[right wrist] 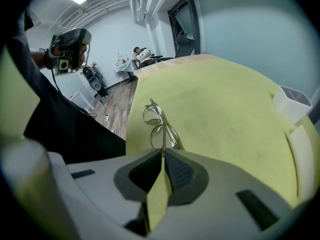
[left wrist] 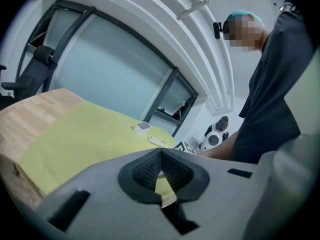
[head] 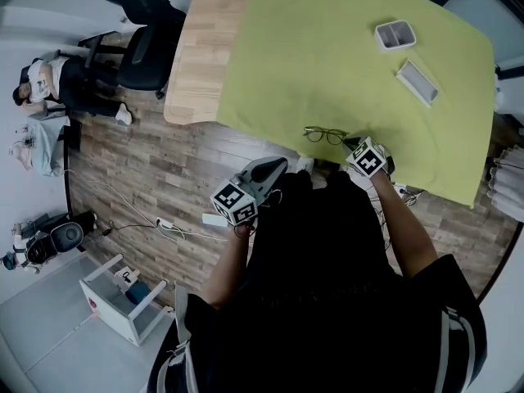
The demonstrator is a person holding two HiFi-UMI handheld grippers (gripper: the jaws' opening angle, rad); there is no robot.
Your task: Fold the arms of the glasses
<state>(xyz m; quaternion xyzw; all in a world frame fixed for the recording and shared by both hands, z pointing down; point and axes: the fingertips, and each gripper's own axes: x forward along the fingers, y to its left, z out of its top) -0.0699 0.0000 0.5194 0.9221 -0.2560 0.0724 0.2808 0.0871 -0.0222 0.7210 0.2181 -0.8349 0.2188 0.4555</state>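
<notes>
The person wears a black short-sleeved top (head: 327, 285) with white side stripes. The left gripper (left wrist: 161, 153) and right gripper (right wrist: 164, 151) are grey, with black ribbed pads (left wrist: 147, 169) lining the jaws and chequered marker cubes (head: 235, 202) behind.

You are in an office-like workroom: a long pale wooden table (head: 205, 47) under a yellow-green cloth (head: 327, 64), a black swivel office chair (head: 143, 31) at its far left, dark-framed frosted glass partition walls (left wrist: 115, 69), wood-plank flooring (head: 164, 178), and a white power strip (head: 164, 223) with trailing cable.

Glasses (head: 325, 135) at table (head: 205, 47) edge; box (head: 395, 34) and tray (head: 417, 81) behind them, rightward.
</notes>
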